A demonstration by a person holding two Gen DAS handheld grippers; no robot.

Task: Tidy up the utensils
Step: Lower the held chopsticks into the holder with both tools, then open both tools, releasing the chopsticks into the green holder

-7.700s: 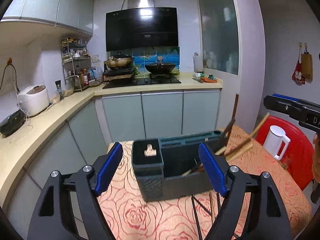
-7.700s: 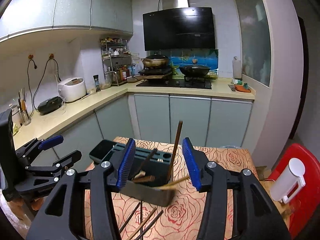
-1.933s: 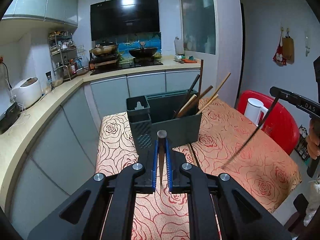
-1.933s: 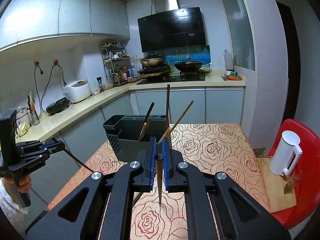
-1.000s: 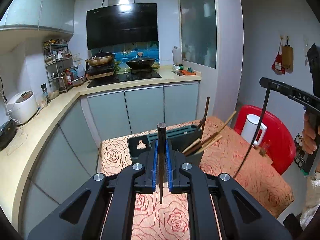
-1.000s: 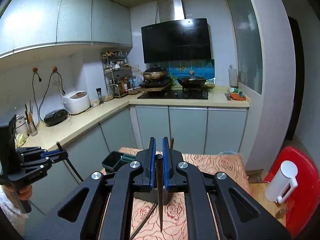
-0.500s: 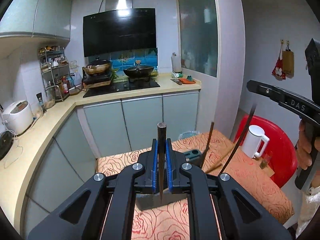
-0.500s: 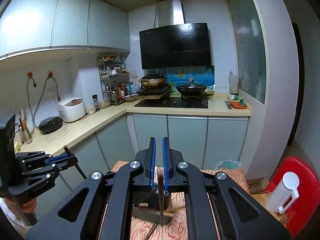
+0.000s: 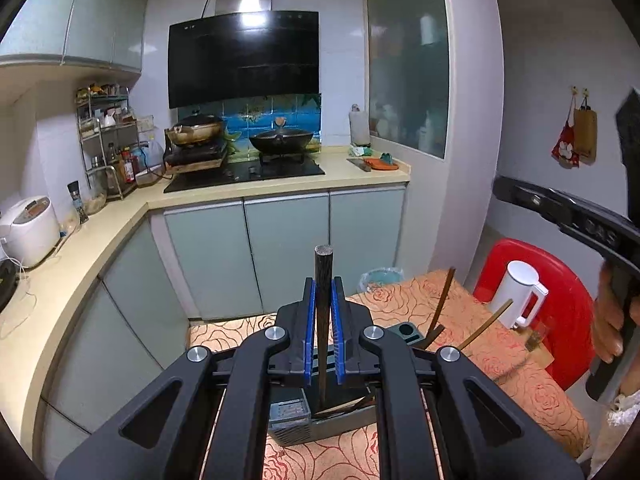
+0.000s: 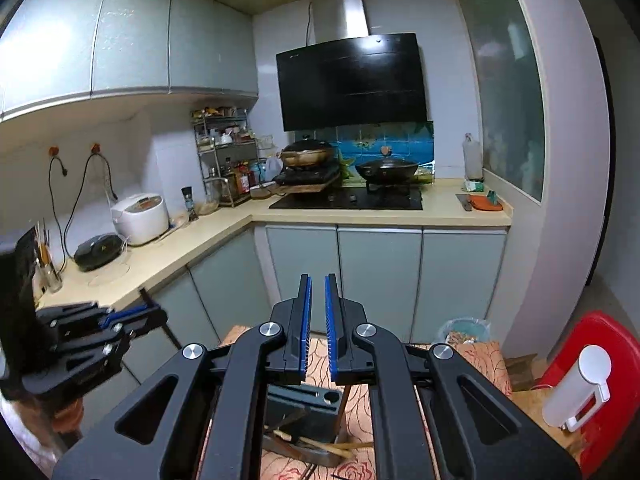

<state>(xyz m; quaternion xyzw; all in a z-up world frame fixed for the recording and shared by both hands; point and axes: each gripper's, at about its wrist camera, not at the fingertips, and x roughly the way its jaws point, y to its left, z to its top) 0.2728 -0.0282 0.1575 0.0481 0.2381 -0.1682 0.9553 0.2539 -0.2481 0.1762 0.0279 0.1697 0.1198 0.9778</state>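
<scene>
Blocking most of the dark utensil holder (image 9: 292, 420) on the rose-patterned worktop (image 9: 520, 376), the left tongs (image 9: 322, 332) grip an upright dark chopstick (image 9: 323, 280). The right tongs (image 10: 316, 320) are closed; whether they hold anything is unclear.

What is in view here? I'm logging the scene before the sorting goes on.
table: one, orange rose-pattern cloth, foreground
utensil holder: one, dark grey, on the table
leaning chopsticks: at least two, brown, sticking out of the holder
kettle: one, white, right of the table
chair: one, red, behind the kettle
woks: two, dark, on the stove
rice cooker: one, white, left counter
held chopstick: one, dark, upright
left gripper: black, blue pads, shut on the held chopstick
right gripper: same colours, shut, contents unclear
</scene>
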